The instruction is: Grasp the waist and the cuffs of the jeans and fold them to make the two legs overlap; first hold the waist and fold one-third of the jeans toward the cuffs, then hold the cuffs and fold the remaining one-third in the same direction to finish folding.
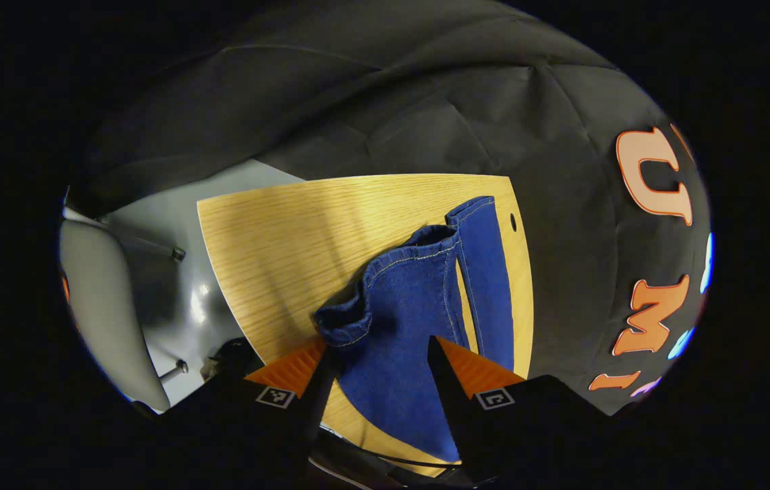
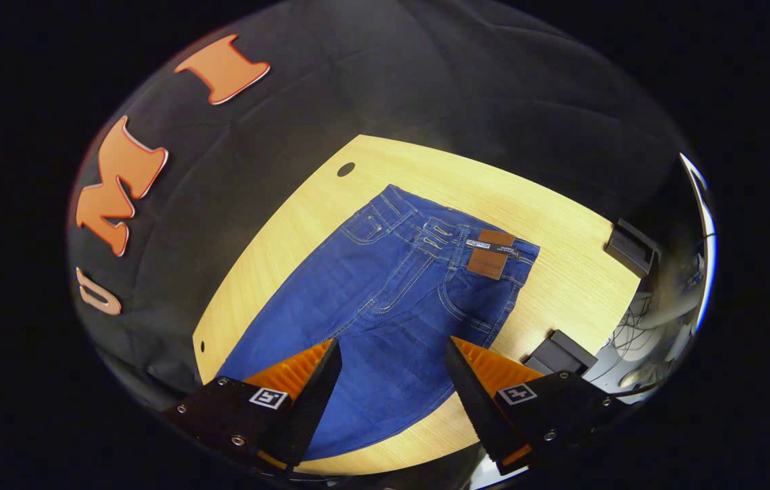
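Jeans (image 2: 385, 299) lie flat on the wooden surface (image 2: 562, 286). The right gripper view shows the waist (image 2: 453, 238) and a brown patch (image 2: 490, 257); the left gripper view shows the cuffs (image 1: 426, 238) near the surface's far edge. Both grippers (image 1: 375, 357) (image 2: 392, 361) hover above with fingers wide apart, holding nothing. Two black boxes (image 2: 630, 246) sit at the surface's edge.

Cloth-walled booth (image 1: 426, 102), wooden table (image 1: 276, 231)

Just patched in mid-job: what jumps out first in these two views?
The blue jeans lie spread on the wooden table, waist with its brown patch at the far end in the right gripper view. In the left gripper view the cuffs lie rumpled ahead of the open left gripper.
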Motion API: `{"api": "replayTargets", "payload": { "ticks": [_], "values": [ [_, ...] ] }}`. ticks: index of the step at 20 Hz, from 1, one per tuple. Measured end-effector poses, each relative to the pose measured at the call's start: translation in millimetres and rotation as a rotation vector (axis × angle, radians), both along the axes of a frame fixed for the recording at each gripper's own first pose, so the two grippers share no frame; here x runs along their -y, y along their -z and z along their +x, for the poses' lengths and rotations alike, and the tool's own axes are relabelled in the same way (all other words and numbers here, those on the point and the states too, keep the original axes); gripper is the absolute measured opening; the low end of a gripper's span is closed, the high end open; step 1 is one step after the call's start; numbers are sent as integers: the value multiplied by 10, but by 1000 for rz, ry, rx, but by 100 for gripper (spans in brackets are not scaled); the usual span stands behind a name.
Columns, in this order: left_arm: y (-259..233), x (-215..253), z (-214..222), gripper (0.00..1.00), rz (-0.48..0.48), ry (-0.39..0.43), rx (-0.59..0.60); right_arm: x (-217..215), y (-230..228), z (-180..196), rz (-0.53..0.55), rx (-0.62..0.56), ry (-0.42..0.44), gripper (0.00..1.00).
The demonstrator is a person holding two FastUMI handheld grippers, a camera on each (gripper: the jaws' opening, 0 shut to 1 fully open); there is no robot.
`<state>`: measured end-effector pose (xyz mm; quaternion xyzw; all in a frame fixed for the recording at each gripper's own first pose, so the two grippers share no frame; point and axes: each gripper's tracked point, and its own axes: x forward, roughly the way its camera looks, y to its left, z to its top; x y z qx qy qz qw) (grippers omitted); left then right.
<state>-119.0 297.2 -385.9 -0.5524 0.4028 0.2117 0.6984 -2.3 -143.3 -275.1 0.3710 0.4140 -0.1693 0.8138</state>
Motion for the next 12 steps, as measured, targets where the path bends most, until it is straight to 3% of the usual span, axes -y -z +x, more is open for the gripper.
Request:
{"api": "replayTargets", "payload": {
  "ticks": [7, 11, 12],
  "values": [
    [23, -38, 53, 79, 36, -75, -44, 807, 591, -129, 72, -113, 127, 96],
    [94, -36, 68, 84, 73, -72, -62, 924, 926, -127, 165, -154, 171, 96],
    [61, -33, 56, 71, 74, -75, -58, 871, 999, -107, 200, -153, 176, 95]
  ]
}}
